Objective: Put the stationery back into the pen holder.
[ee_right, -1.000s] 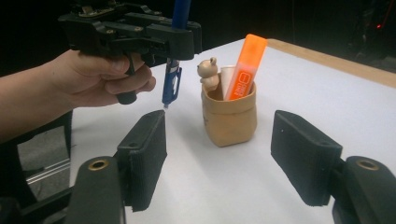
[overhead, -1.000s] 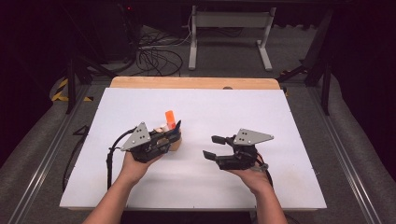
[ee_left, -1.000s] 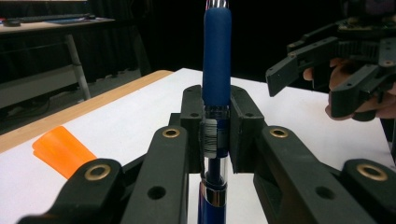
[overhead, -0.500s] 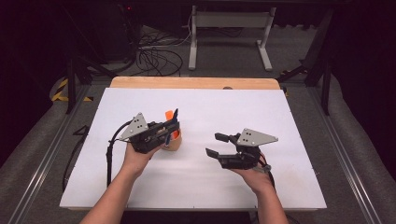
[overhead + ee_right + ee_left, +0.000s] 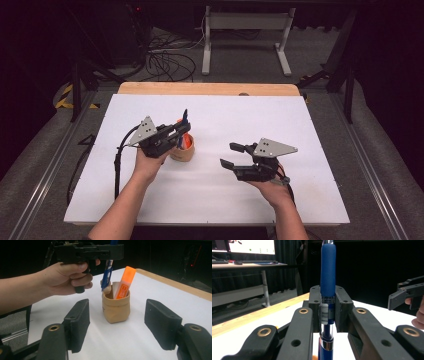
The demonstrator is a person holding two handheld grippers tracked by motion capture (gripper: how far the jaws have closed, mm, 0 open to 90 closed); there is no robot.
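Near the middle of the desk (image 5: 310, 130), toward its left edge, your left gripper (image 5: 181, 131) is clamped on a blue pen (image 5: 328, 277), upright over the tan pouch (image 5: 116, 307) holding an orange highlighter (image 5: 124, 283). Your right gripper (image 5: 231, 155) sits half open, empty, well apart toward the right edge.

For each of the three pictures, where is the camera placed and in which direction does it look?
High view: above the person's side, looking forward and down on the white table; both forearms, left gripper and right gripper show.
Left gripper view: on the left gripper, looking along its jaws, shut on a blue pen; the right gripper shows beyond.
Right gripper view: on the right gripper, open, facing a tan pouch holding an orange highlighter; the left hand shows.
All three views share the pen.
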